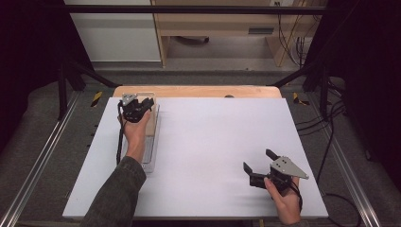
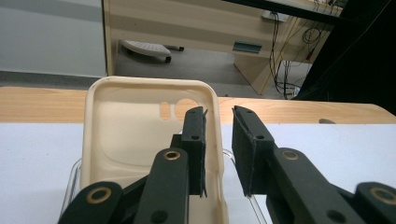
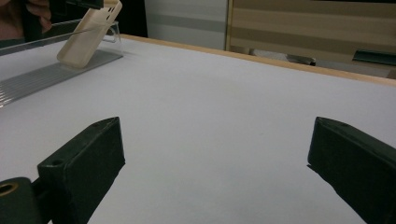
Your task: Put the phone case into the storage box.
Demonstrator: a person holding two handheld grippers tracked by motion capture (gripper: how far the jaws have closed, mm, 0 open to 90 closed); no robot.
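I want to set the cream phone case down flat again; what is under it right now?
Under the phone case lies a clear ribbed tray; the case's low end rests on it, tilted, its top edge pinched by the left gripper. The table beneath the tray is covered.

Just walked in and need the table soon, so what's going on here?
A person works with a claw in each hand. The left claw grips the side wall of a cream phone case, tilted with its lower end on a clear tray at the table's far left. The right claw rests open near the front right, holding nothing.
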